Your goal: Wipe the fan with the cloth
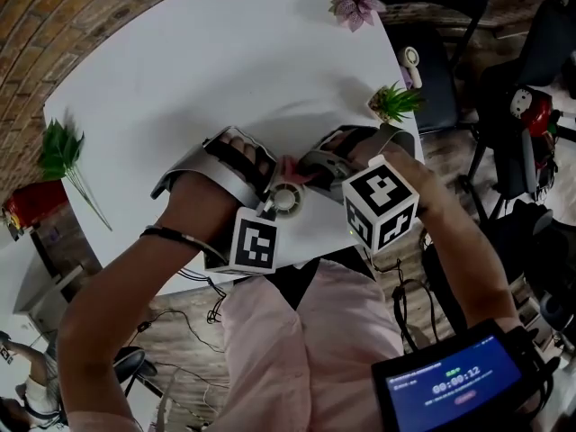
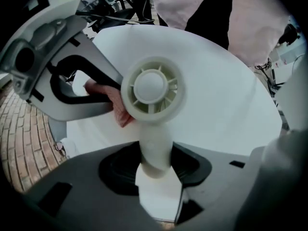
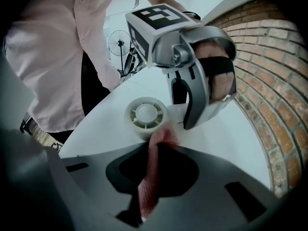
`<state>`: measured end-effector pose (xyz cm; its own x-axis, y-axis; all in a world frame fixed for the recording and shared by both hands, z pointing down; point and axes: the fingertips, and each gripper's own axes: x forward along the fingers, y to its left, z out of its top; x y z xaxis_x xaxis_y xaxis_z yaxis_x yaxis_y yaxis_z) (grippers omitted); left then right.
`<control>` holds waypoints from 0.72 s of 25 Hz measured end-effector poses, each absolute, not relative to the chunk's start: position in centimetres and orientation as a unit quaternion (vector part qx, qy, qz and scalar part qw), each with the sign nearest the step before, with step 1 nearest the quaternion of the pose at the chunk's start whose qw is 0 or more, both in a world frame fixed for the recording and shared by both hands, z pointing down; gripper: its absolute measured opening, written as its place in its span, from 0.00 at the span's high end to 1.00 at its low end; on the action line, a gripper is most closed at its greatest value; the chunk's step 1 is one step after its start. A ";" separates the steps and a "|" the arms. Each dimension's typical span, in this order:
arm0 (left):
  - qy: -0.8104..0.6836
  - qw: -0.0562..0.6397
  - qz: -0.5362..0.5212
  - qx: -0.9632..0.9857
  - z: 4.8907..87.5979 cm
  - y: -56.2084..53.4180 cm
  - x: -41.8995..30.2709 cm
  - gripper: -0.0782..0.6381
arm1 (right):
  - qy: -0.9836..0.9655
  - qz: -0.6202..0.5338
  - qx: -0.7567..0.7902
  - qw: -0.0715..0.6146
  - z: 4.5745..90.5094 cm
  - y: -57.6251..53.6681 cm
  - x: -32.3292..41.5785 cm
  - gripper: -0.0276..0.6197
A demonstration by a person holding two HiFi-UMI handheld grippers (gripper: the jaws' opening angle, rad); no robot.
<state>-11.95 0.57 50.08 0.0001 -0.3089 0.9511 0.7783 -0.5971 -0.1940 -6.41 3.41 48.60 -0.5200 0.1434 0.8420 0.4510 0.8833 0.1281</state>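
The fan [image 2: 153,88] is small and white: a round head with a smooth centre hub, radial ribs around it and a thick rim, set on a stout plain stem. The left tool [image 2: 156,177] grips that stem between its jaws, holding the fan above the near edge of the white table [image 1: 225,61], in front of the person's chest. The right tool [image 3: 144,196] is clamped on a pink textured cloth [image 3: 151,177], whose free end lies against the edge of the fan's head, on the side towards the right tool.
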 end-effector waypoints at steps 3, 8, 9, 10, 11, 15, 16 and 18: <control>-0.184 0.385 -0.685 -0.591 50.3 0.5 -12.0 0.62 | -0.857 -0.162 -0.164 0.461 48.6 3.7 -5.8 0.91; -0.145 0.330 -0.705 -0.612 50.5 0.1 -12.2 0.62 | -0.861 -0.142 -0.146 0.467 48.8 4.3 -4.5 0.91; -0.138 0.315 -0.709 -0.616 50.5 0.1 -12.2 0.62 | -0.862 -0.137 -0.142 0.467 48.8 4.5 -4.3 0.91; -0.132 0.299 -0.713 -0.620 50.6 0.1 -12.3 0.62 | -0.864 -0.131 -0.137 0.467 48.8 4.7 -4.1 0.91; -0.127 0.284 -0.717 -0.624 50.6 0.1 -12.3 0.62 | -0.866 -0.126 -0.130 0.467 48.8 4.9 -3.9 0.91; -0.092 0.238 -0.734 -0.629 50.6 -0.2 -12.6 0.62 | -0.873 -0.103 -0.096 0.466 48.8 5.4 -4.0 0.91; -0.082 0.228 -0.739 -0.629 50.6 -0.3 -12.6 0.62 | -0.875 -0.098 -0.088 0.466 48.7 5.6 -4.1 0.91; -0.066 0.208 -0.749 -0.626 50.7 -0.4 -12.7 0.62 | -0.881 -0.085 -0.074 0.459 48.5 6.1 -4.6 0.91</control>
<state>-12.75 -0.40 50.69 -0.1309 -0.2296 0.9645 0.3940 -0.9047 -0.1619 -4.61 6.09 48.55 -0.5671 0.0516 0.8220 0.2080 0.9747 0.0823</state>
